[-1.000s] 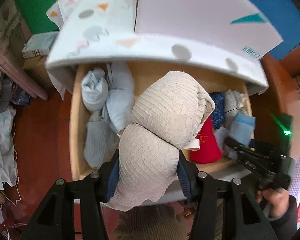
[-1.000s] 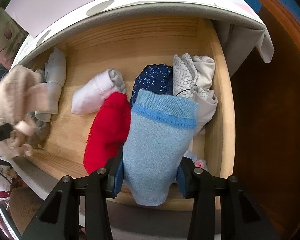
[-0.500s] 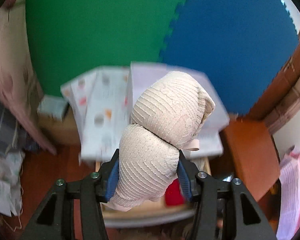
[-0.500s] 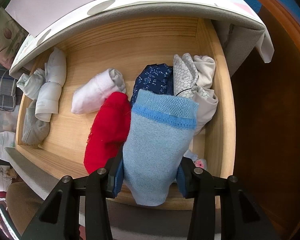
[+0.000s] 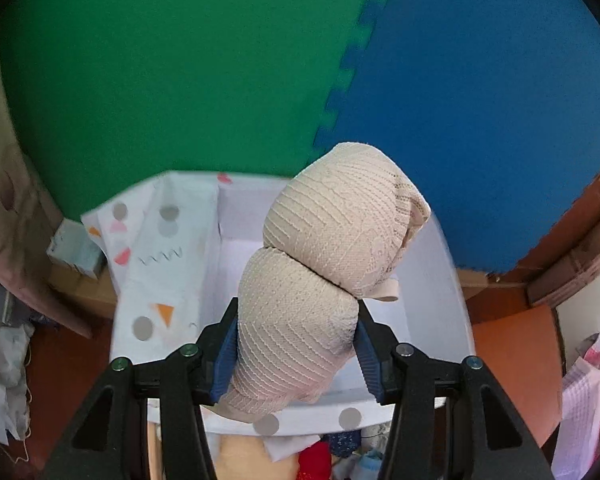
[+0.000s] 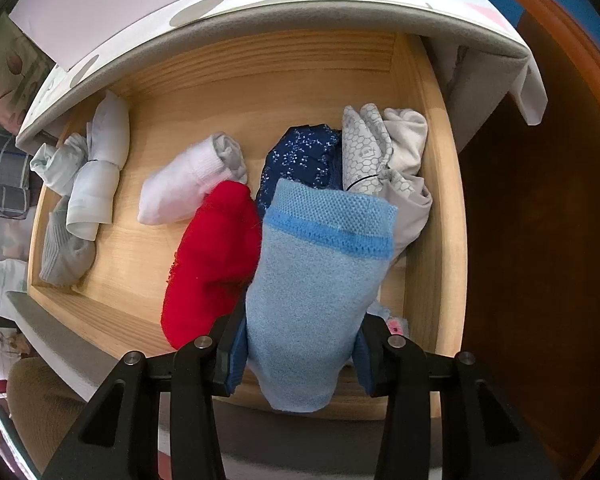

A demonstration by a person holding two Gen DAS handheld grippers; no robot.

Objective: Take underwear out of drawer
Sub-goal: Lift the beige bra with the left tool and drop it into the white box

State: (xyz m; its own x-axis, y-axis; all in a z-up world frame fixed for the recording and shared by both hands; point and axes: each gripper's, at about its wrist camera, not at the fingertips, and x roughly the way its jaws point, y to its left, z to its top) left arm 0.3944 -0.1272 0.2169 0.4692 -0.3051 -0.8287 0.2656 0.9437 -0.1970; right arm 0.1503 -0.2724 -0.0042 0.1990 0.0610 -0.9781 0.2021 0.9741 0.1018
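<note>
Behind everything in the left wrist view stand a green foam mat (image 5: 172,80) and a blue mat (image 5: 480,100), joined by a toothed seam. Below them is the white cabinet top (image 5: 236,264), its left part covered by a sheet printed with grey dots and orange triangles.

The wooden drawer (image 6: 436,208) stands open under the front edge of that top, and all the folded pieces are placed here relative to it. Along the drawer's left wall lie pale rolled pieces (image 6: 96,176) with a grey roll (image 6: 66,252) at their near end. Near the drawer's middle lies a white roll (image 6: 188,180), touching a red piece (image 6: 212,264) that reaches the drawer's front wall. Toward the back right sits a navy dotted piece (image 6: 300,160), and against the right wall a grey honeycomb-print piece (image 6: 376,152).

The left gripper (image 5: 296,352) is clamped on a beige ribbed underwear bundle (image 5: 332,260), its blue pads pressed into the lower lobe. The bundle is out of the drawer, held over the cabinet top, with only a strip of the drawer's contents showing at the bottom edge of that view.

The right gripper (image 6: 300,356) is closed on a light blue folded underwear piece (image 6: 320,280) with a brighter blue band across its top. It is held over the drawer's front right part, above the red and navy pieces; whether it touches them cannot be told.
</note>
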